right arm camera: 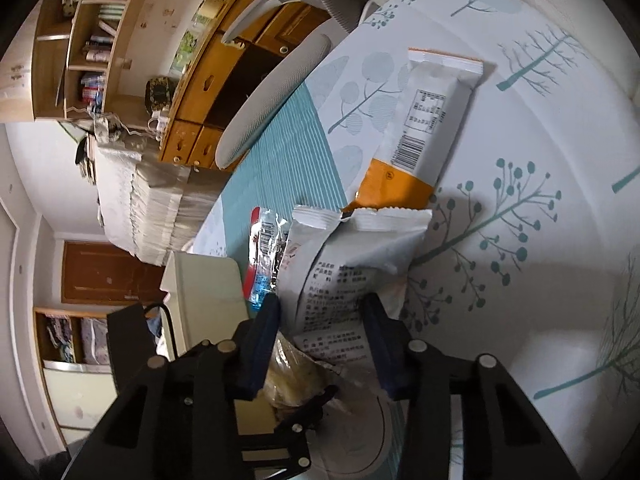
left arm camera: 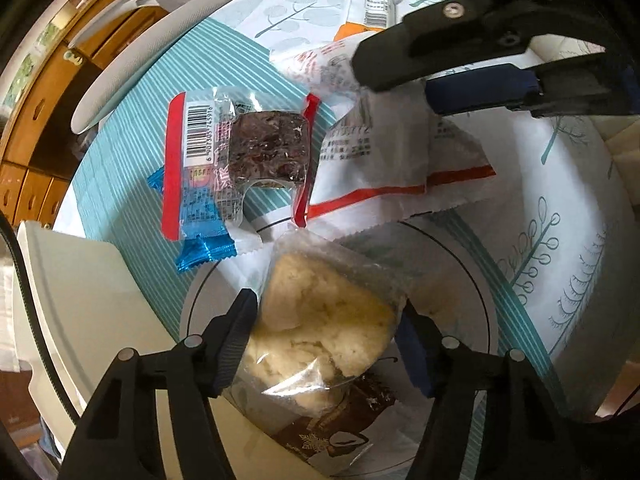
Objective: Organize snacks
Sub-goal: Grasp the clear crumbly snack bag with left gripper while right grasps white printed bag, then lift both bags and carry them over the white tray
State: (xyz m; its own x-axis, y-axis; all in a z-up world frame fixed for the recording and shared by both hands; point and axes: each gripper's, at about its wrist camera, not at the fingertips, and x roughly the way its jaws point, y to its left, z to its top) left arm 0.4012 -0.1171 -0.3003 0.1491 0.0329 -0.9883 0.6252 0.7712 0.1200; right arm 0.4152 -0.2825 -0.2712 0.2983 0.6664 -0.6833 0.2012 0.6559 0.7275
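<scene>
My left gripper (left arm camera: 328, 320) is shut on a clear packet with a pale yellow cake (left arm camera: 320, 332), held above a white plate (left arm camera: 486, 332). A brown snack pack (left arm camera: 340, 432) lies on the plate under it. A clear packet with a dark brownie and red edges (left arm camera: 240, 156) lies on the tablecloth. My right gripper (right arm camera: 322, 316) is open around a white printed packet (right arm camera: 352, 272); it shows in the left wrist view (left arm camera: 404, 80) over that white packet (left arm camera: 384, 160). An orange and white bar (right arm camera: 424, 136) lies further away.
A white box (left arm camera: 68, 280) stands at the table's left edge, also in the right wrist view (right arm camera: 204, 288). A blue foil wrapper (left arm camera: 204, 248) lies under the brownie packet. A white chair (right arm camera: 272, 100) stands beside the table, with wooden drawers (right arm camera: 208, 92) behind.
</scene>
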